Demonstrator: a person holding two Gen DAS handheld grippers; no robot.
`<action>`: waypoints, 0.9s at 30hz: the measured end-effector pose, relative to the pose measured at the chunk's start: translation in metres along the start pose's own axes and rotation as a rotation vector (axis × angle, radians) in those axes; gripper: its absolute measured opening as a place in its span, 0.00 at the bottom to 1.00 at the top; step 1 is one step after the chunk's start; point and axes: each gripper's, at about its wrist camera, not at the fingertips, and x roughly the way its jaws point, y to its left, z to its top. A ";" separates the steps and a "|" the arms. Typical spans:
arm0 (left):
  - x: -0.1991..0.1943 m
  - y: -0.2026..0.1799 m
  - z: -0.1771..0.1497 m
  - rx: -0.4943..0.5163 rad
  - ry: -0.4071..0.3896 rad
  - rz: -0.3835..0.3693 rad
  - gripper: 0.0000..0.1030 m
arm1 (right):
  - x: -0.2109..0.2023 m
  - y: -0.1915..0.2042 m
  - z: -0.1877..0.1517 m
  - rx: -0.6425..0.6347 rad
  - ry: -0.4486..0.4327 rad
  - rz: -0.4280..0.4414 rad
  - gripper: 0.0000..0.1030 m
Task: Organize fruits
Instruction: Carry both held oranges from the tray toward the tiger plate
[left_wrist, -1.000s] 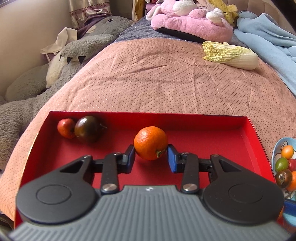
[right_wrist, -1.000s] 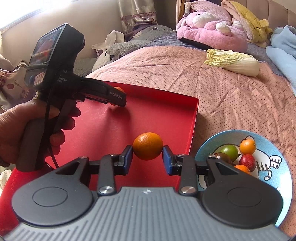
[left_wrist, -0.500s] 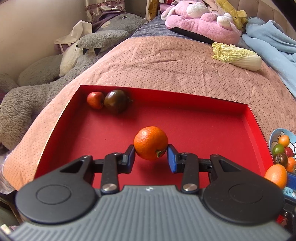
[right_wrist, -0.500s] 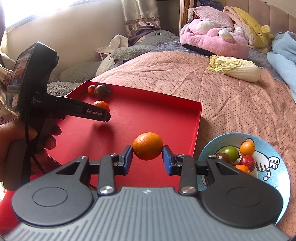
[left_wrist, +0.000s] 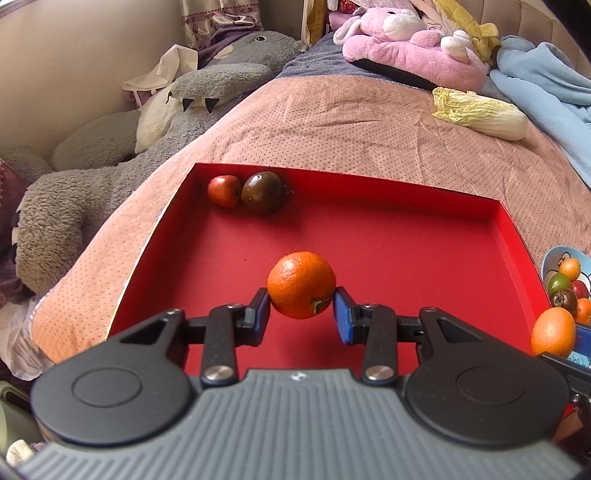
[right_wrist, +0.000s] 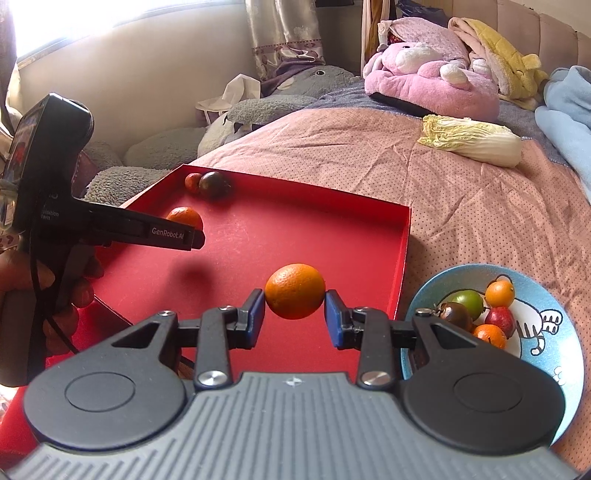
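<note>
While each claw pinches a fruit above the red tray (left_wrist: 369, 236), left claw (left_wrist: 301, 308) grips a stemmed orange (left_wrist: 301, 284) and right claw (right_wrist: 294, 310) grips a smooth orange (right_wrist: 294, 290) — both lifted off the tray floor. Far corner: red tomato (left_wrist: 223, 190) touching dark tomato (left_wrist: 263, 192). Blue plate (right_wrist: 546, 321) beside the tray holds mixed fruits — all on the bed (left_wrist: 351, 122).

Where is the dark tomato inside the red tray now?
In the left wrist view, the dark tomato lies in the red tray's far left corner, touching a small red fruit.
</note>
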 end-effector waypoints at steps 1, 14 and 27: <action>-0.001 0.000 -0.001 0.002 -0.002 -0.001 0.39 | -0.002 -0.001 0.000 0.002 -0.005 0.000 0.39; -0.009 -0.005 0.000 0.016 -0.016 -0.001 0.39 | -0.015 -0.005 0.001 0.018 -0.037 -0.003 0.39; -0.014 -0.014 0.000 0.033 -0.024 0.001 0.39 | -0.030 -0.013 -0.001 0.044 -0.068 -0.010 0.39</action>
